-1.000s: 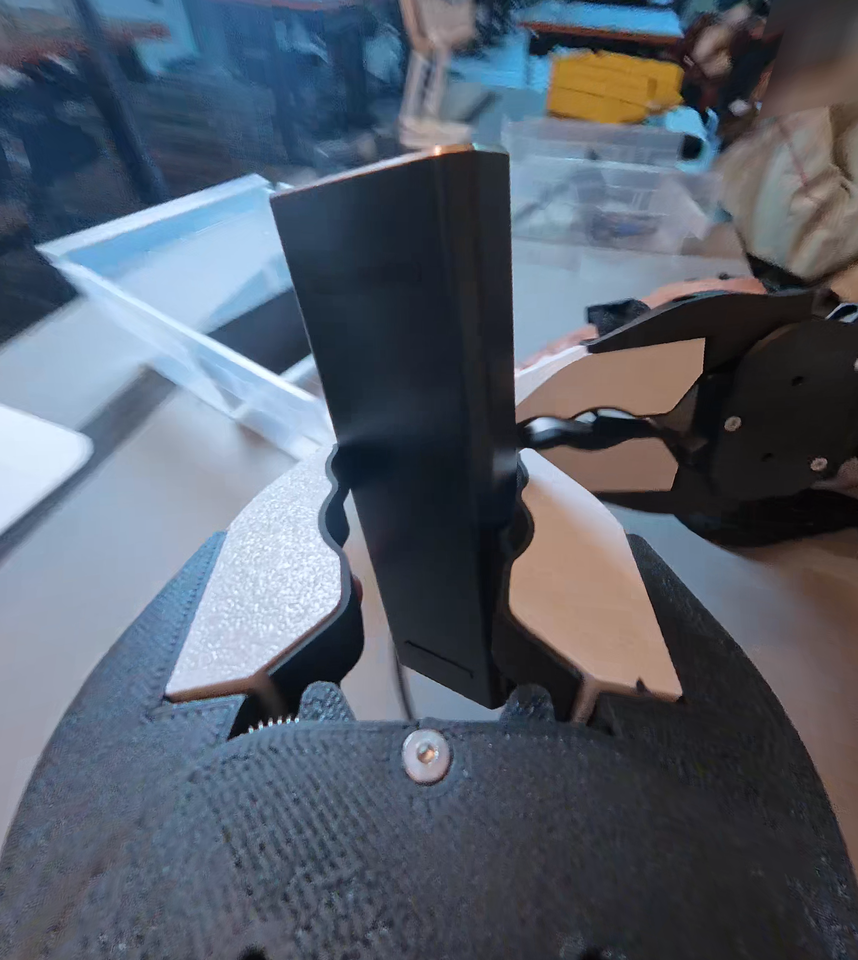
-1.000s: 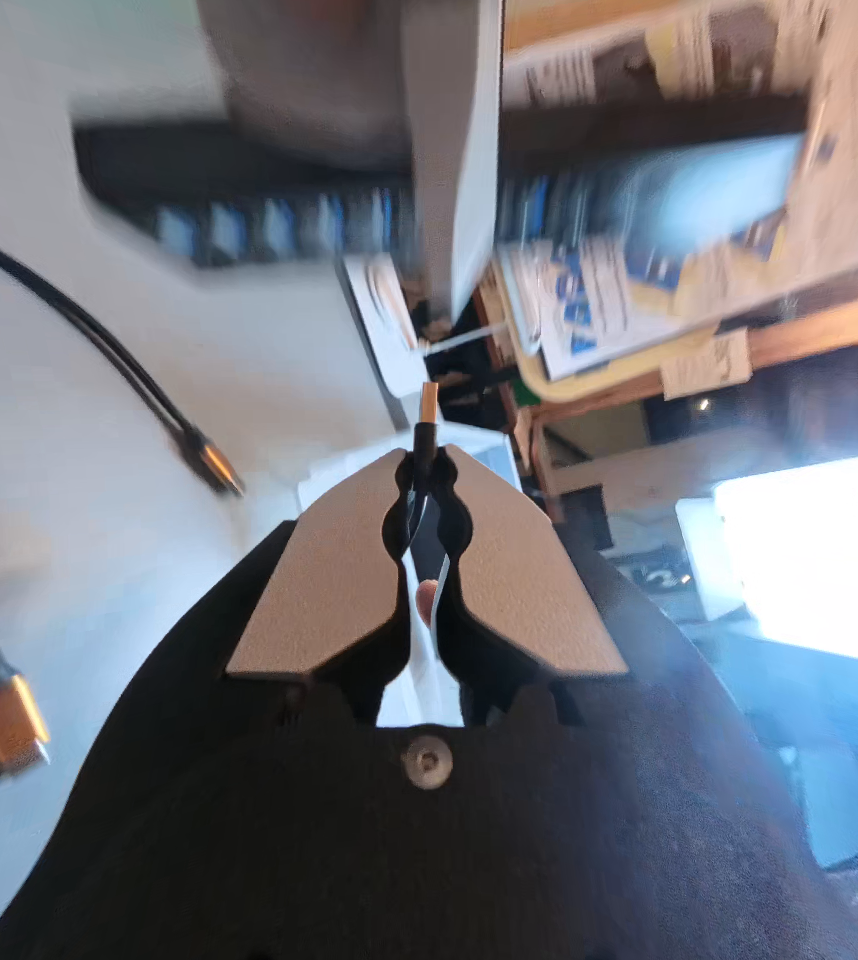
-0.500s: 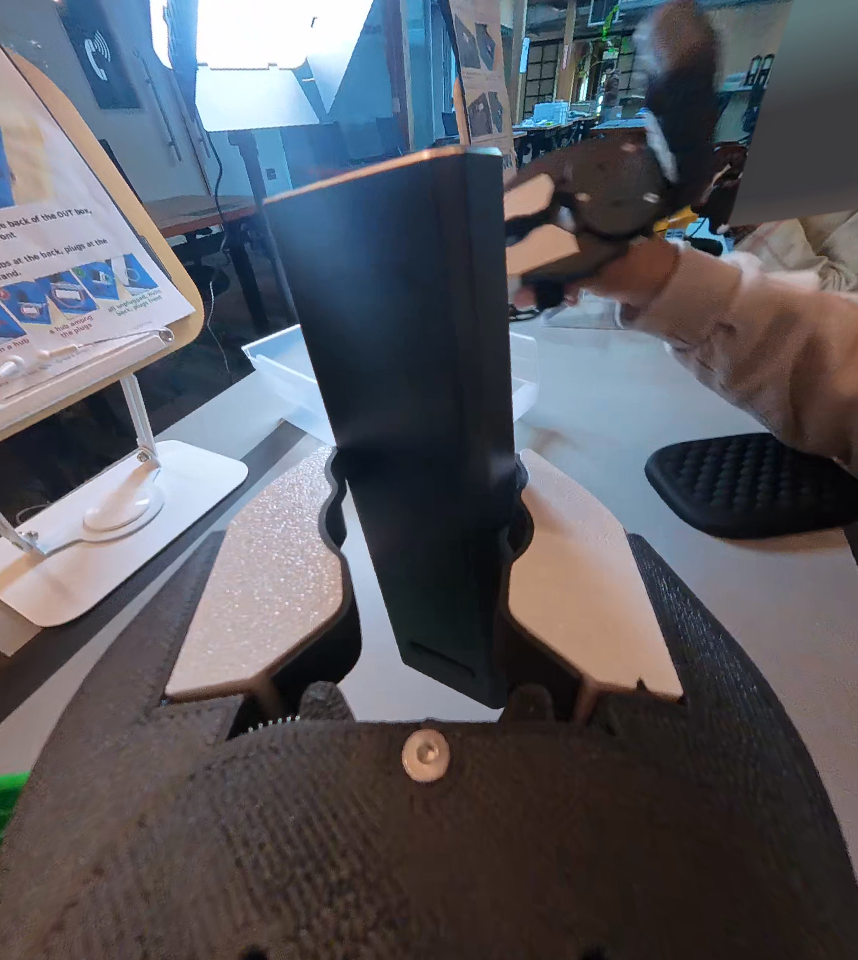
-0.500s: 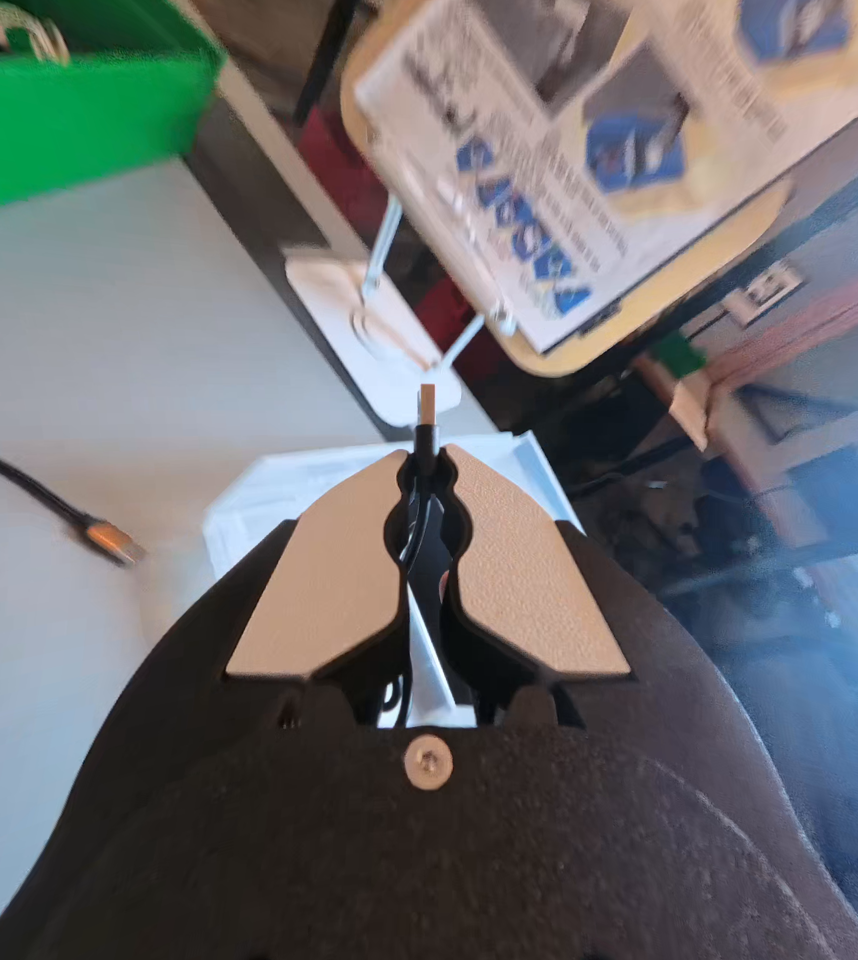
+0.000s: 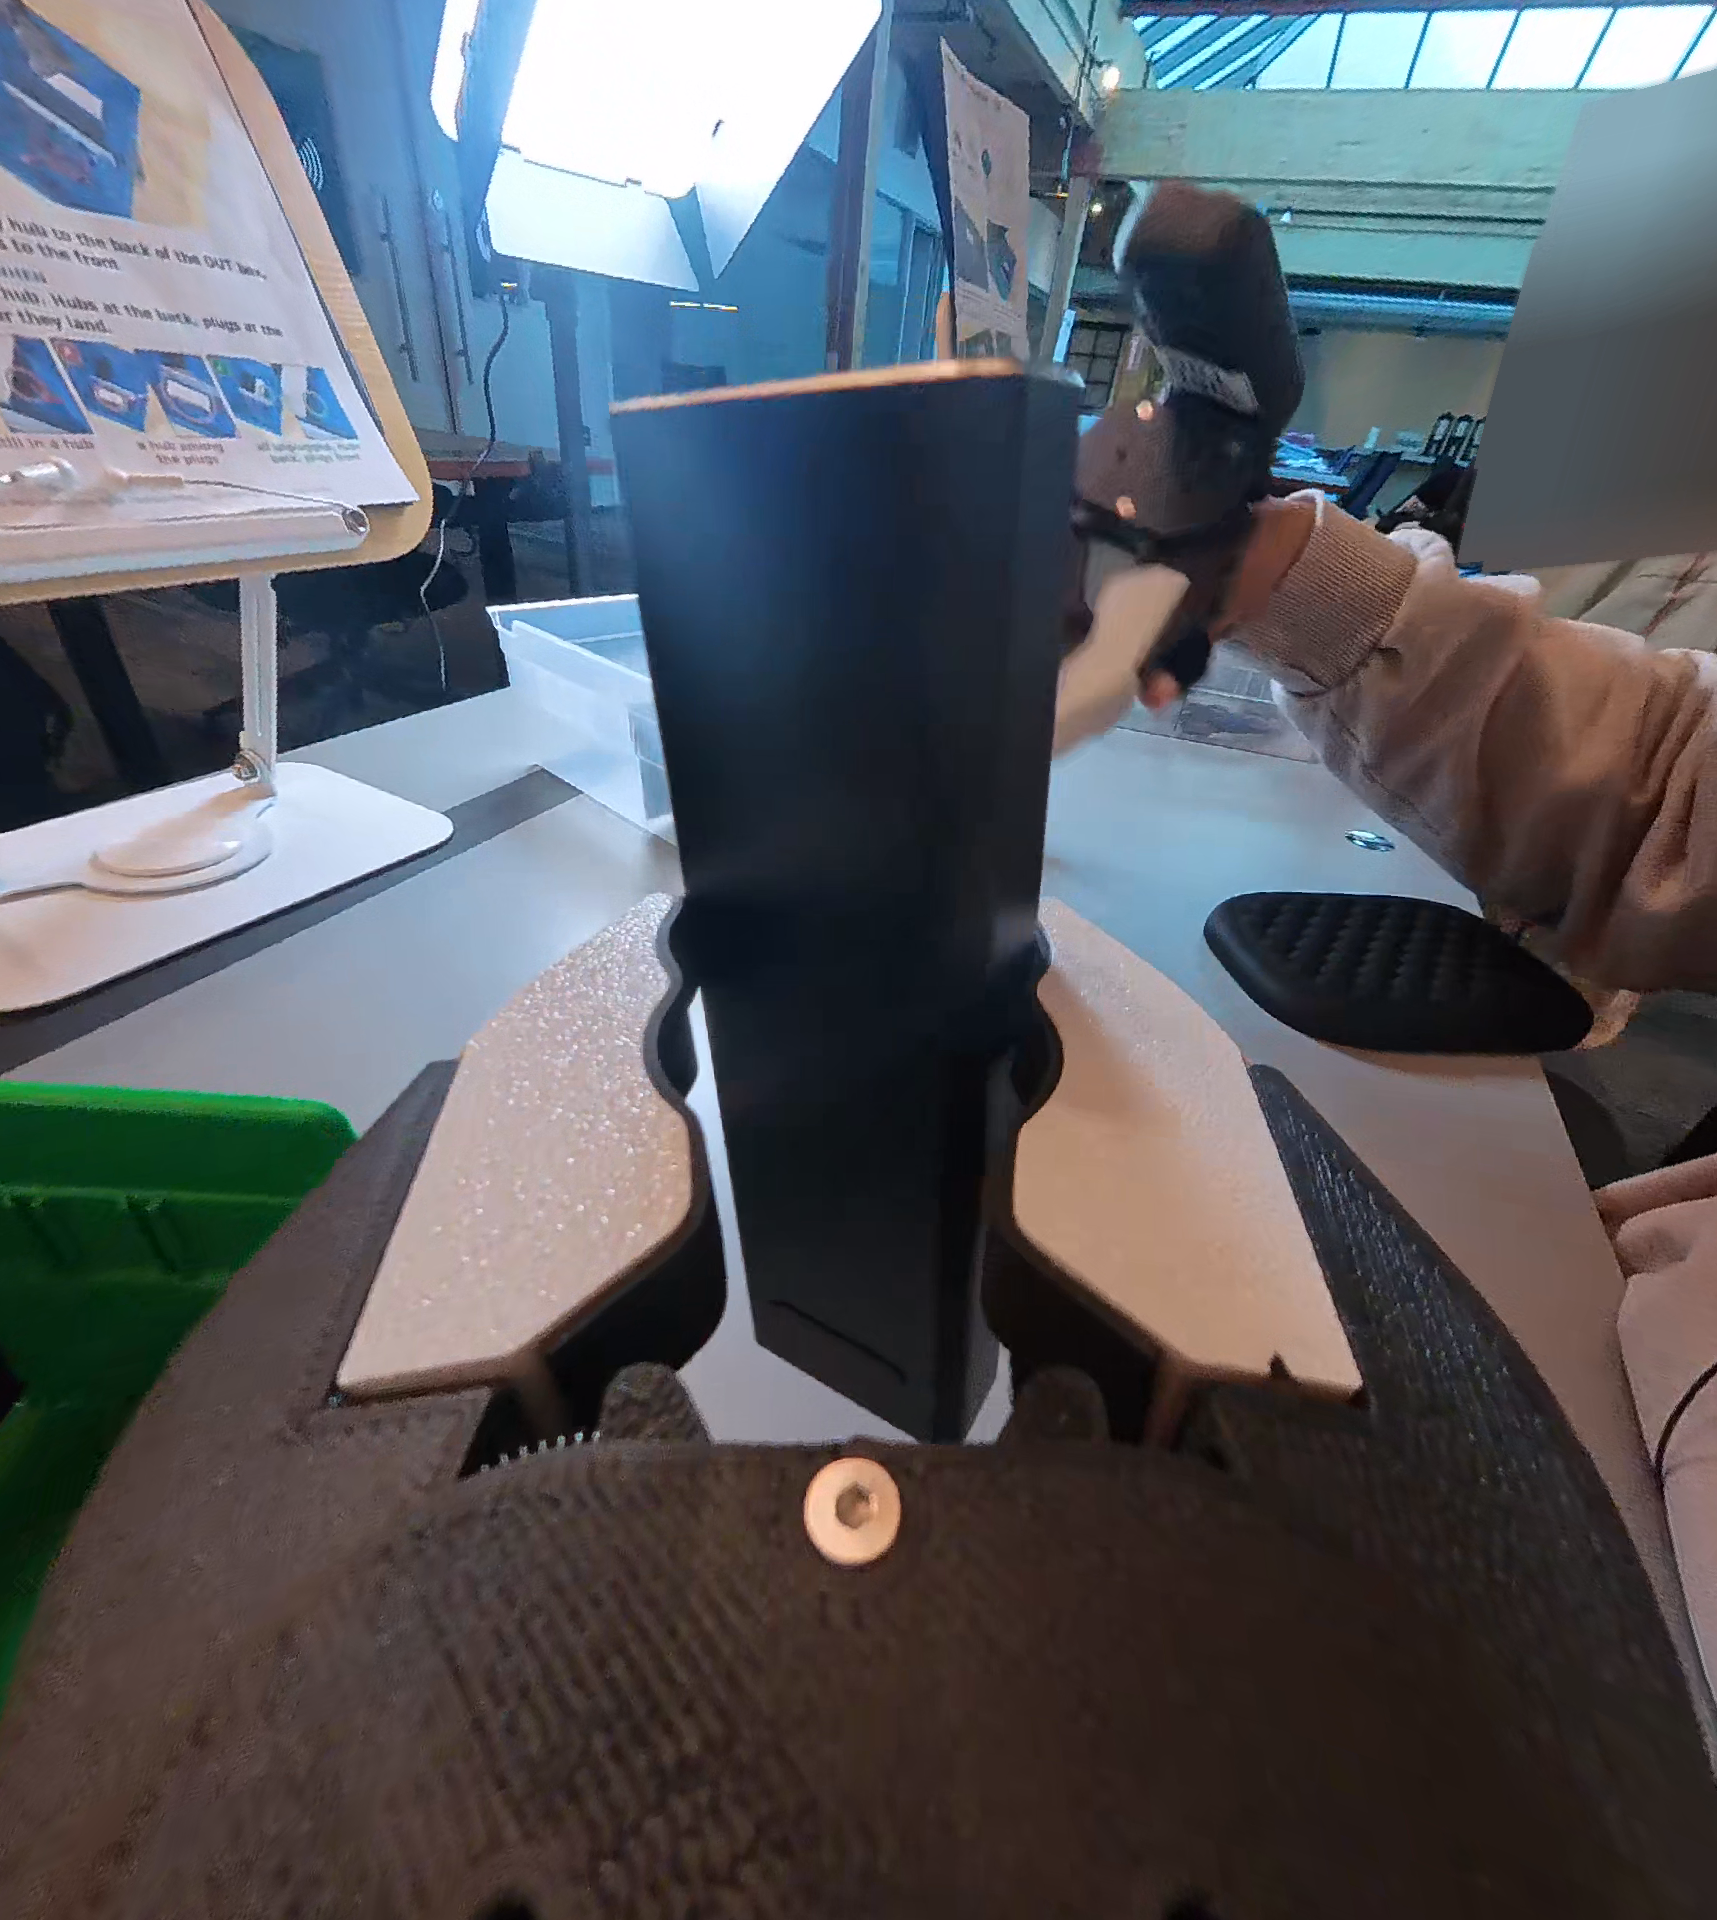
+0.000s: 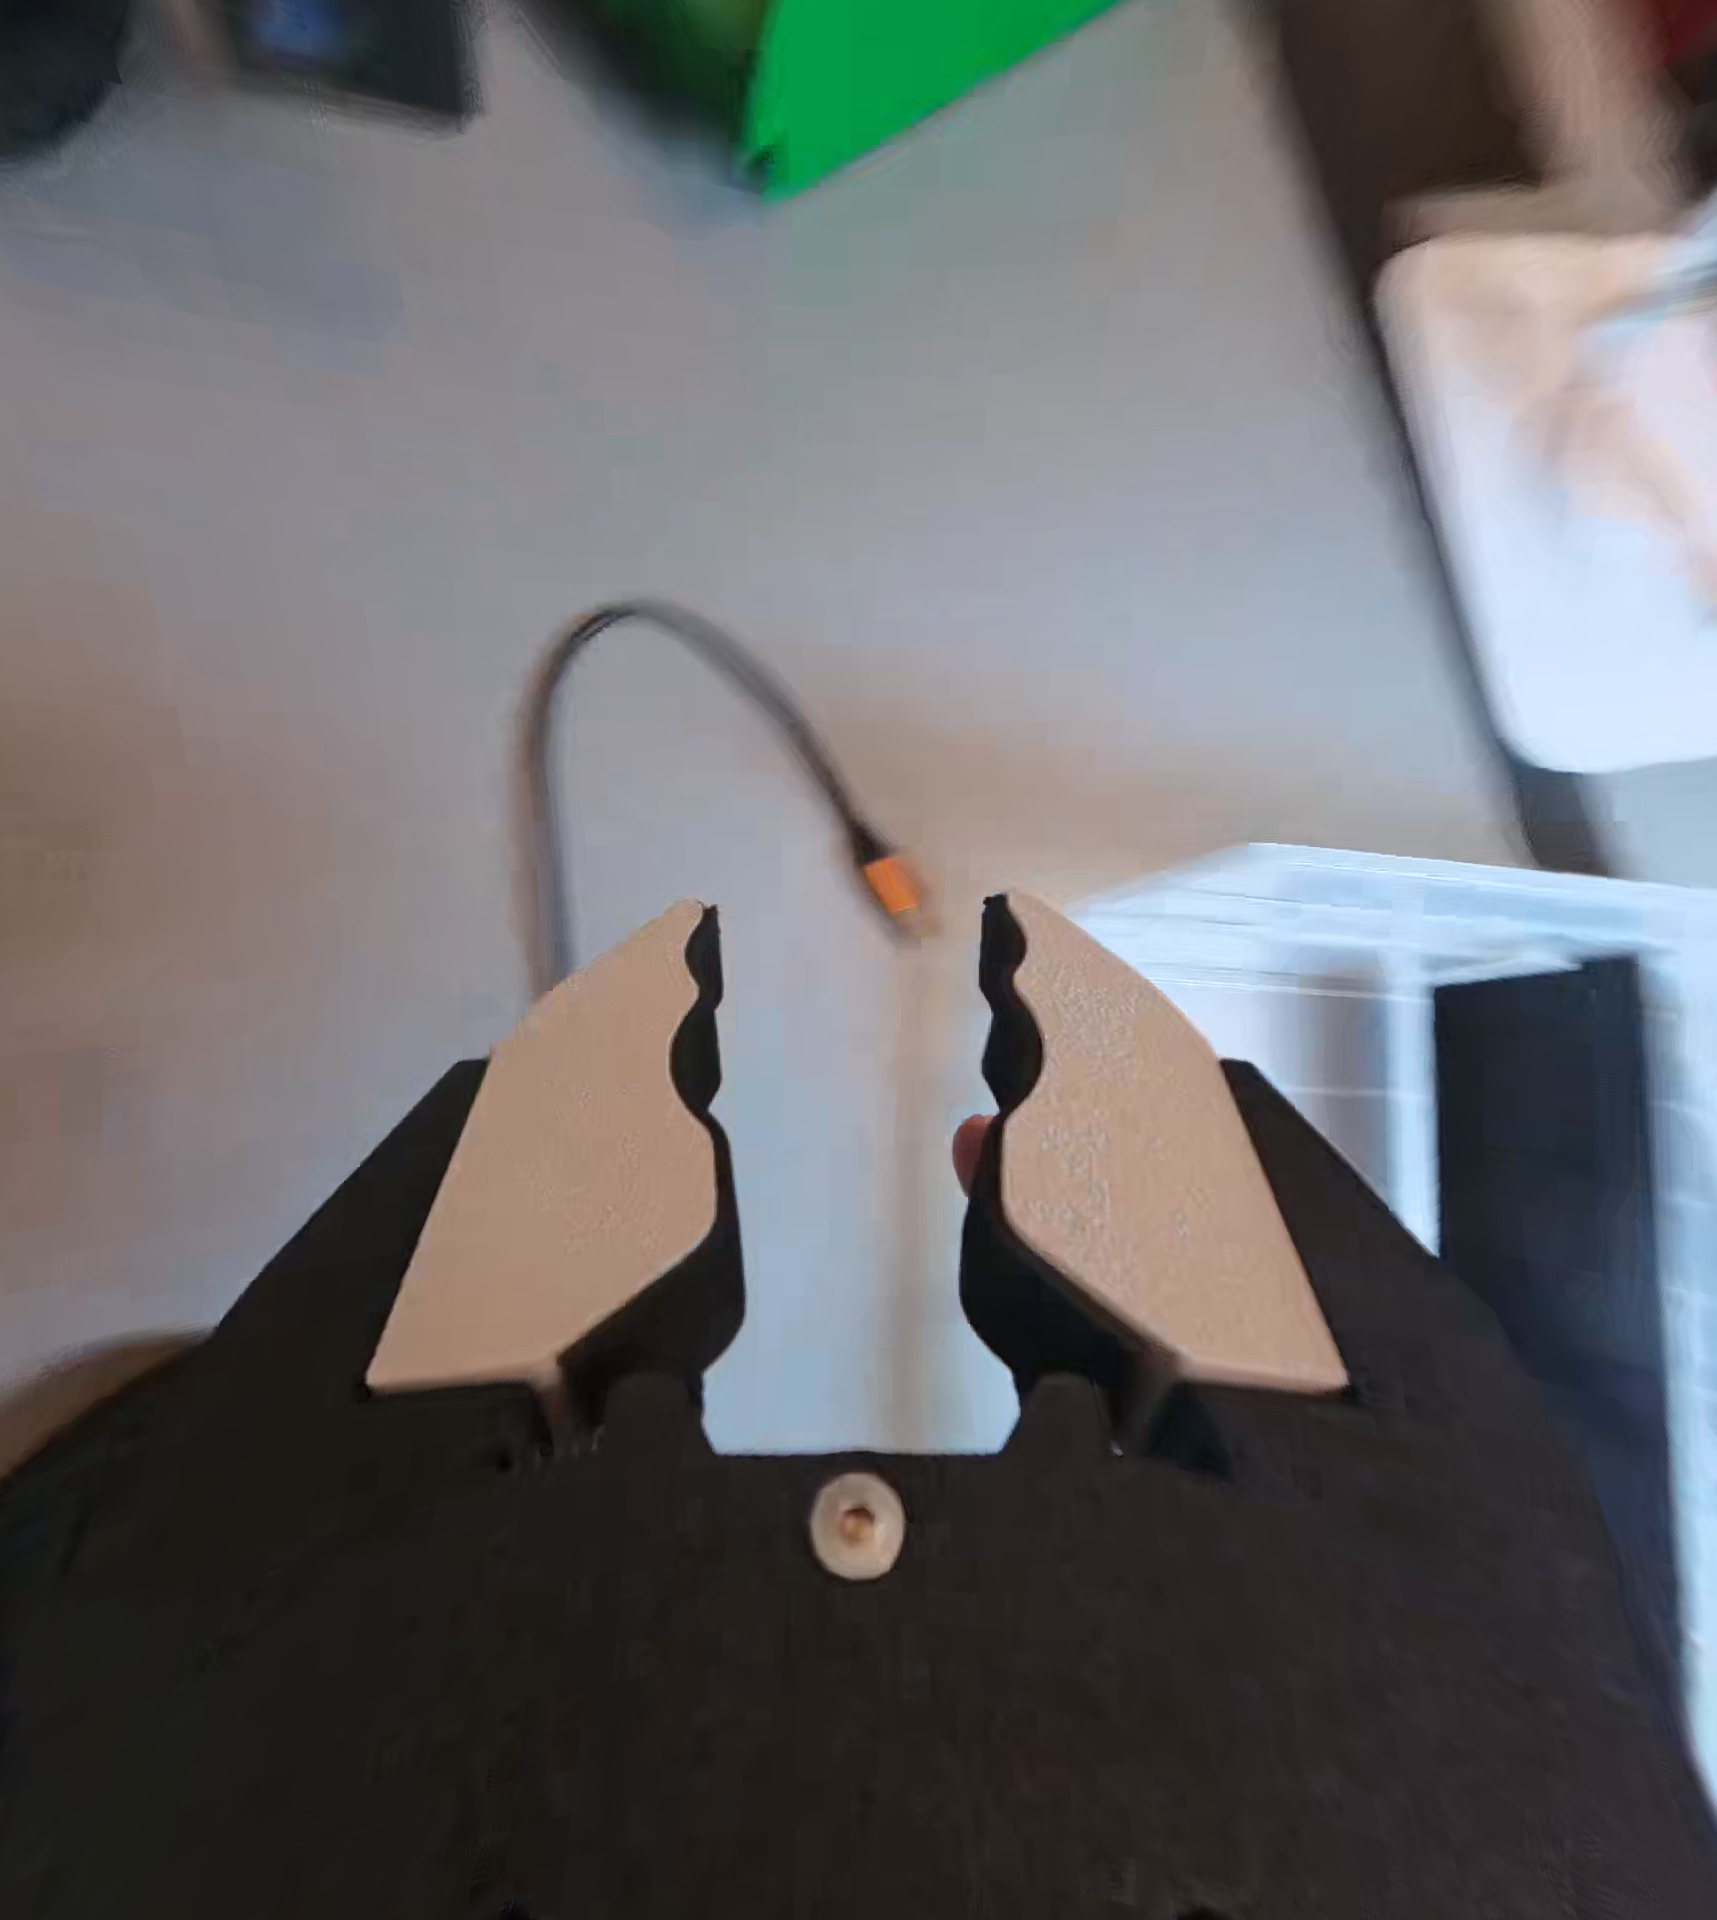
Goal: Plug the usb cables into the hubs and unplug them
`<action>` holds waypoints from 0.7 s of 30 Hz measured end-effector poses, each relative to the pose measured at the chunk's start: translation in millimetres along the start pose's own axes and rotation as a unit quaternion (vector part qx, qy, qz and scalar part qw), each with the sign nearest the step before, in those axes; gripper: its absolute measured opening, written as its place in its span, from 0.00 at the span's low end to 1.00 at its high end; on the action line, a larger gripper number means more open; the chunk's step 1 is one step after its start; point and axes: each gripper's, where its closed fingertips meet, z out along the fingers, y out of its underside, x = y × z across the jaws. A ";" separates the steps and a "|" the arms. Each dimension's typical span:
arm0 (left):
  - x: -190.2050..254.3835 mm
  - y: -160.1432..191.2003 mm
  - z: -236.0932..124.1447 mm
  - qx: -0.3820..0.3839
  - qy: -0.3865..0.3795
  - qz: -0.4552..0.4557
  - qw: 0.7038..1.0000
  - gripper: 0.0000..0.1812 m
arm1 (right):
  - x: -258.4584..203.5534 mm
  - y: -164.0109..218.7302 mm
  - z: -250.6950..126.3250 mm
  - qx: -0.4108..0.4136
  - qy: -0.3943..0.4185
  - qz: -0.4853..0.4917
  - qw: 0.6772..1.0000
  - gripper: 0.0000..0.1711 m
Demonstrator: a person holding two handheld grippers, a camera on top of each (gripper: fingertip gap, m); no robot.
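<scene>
In the left wrist view my left gripper [image 5: 854, 925] is shut on a tall black USB hub [image 5: 843, 727] and holds it upright above the grey table [image 5: 314, 966]; both pads press on its sides. In the right wrist view my right gripper [image 6: 849, 920] is open with nothing between its pads. A dark cable with an orange plug [image 6: 890, 883] lies on the table [image 6: 210, 623] just beyond the fingertips. The right gripper also shows, blurred, in the left wrist view [image 5: 1124, 634], raised behind the hub in a person's hand.
A green bin [image 5: 106, 1195] stands at the left; it also shows in the right wrist view [image 6: 885, 83]. An instruction board on a white stand [image 5: 158, 831] is at the back left. A clear box [image 6: 1353, 935] holding a black object [image 6: 1529, 1091] is at the right. A black pad [image 5: 1394, 966] lies at the right.
My right gripper has opened; the cable plug it held half a second ago is no longer between its pads. It has swung down toward the table. The left gripper still holds the hub.
</scene>
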 end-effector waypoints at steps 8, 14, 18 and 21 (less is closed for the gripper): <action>11.7 1.0 0.7 0.008 0.016 -0.006 1.000 0.33 | -84.4 71.4 64.0 -0.191 -0.132 -0.062 0.971 0.16; 15.5 -0.5 0.0 0.016 0.023 0.005 1.000 0.33 | -86.5 59.5 49.0 -0.156 -0.151 -0.087 0.972 0.02; 10.2 4.9 1.7 0.013 0.016 -0.003 1.000 0.33 | -43.2 9.7 -13.8 -0.080 -0.070 -0.090 0.990 0.02; 7.3 10.0 3.2 0.008 0.017 -0.019 1.000 0.33 | 2.3 -18.4 -74.1 -0.050 0.018 -0.086 0.995 0.02</action>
